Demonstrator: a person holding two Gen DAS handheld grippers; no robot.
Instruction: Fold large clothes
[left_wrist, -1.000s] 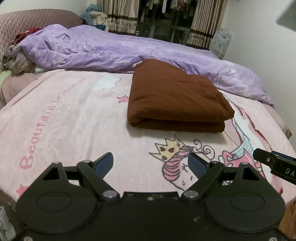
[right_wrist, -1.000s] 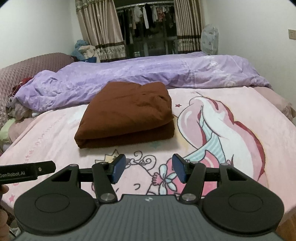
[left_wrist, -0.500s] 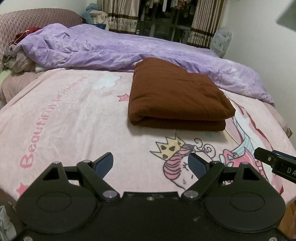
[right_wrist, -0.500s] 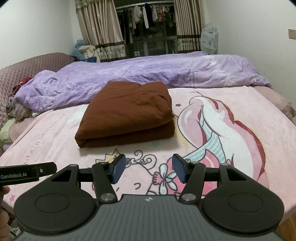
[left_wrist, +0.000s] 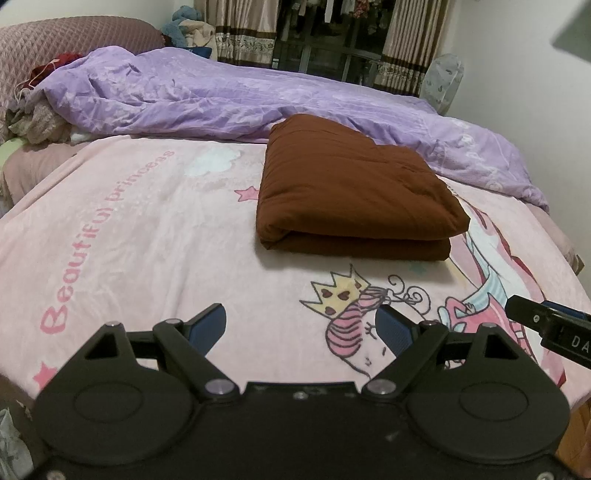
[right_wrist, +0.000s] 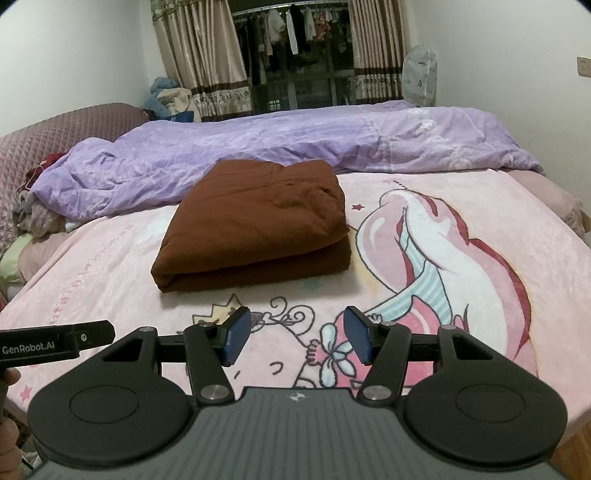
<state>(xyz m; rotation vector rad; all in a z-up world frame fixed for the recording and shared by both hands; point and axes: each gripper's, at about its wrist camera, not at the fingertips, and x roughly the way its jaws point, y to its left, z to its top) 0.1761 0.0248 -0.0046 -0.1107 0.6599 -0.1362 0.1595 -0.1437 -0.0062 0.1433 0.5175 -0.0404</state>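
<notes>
Hovering nearest, at the foot of the bed: the left gripper (left_wrist: 301, 326), blue pads (left_wrist: 207, 326) spread wide and gripping nothing, only pink blanket (left_wrist: 140, 236) showing in the gap. Poking in from the right edge of the left wrist view, the tip of the other tool. Hanging alongside, the right gripper (right_wrist: 297, 339), its blue pads (right_wrist: 236, 336) parted less widely, likewise released and holding nothing, with the printed cartoon figure (right_wrist: 424, 266) showing through between them. Reaching in from the left edge of the right wrist view, a black finger lettered "GenRobot.AI", and part of a hand (right_wrist: 9, 424) at the lower left corner.

Lying further up the blanket, well apart from both sets of jaws and touched by neither: the folded brown garment (left_wrist: 351, 192), resting flat as a thick rectangle with its rounded fold facing the cameras. Sitting up and slightly right of the left jaws' gap; sitting up and left of the right jaws' gap (right_wrist: 255, 225).

Stretching across the bed just behind the garment, a rumpled purple duvet (left_wrist: 221, 99). Rising at far left, a quilted mauve headboard (right_wrist: 74, 125). Hanging beyond, patterned curtains (right_wrist: 199, 55) framing a dark window with clothes on a rail.
</notes>
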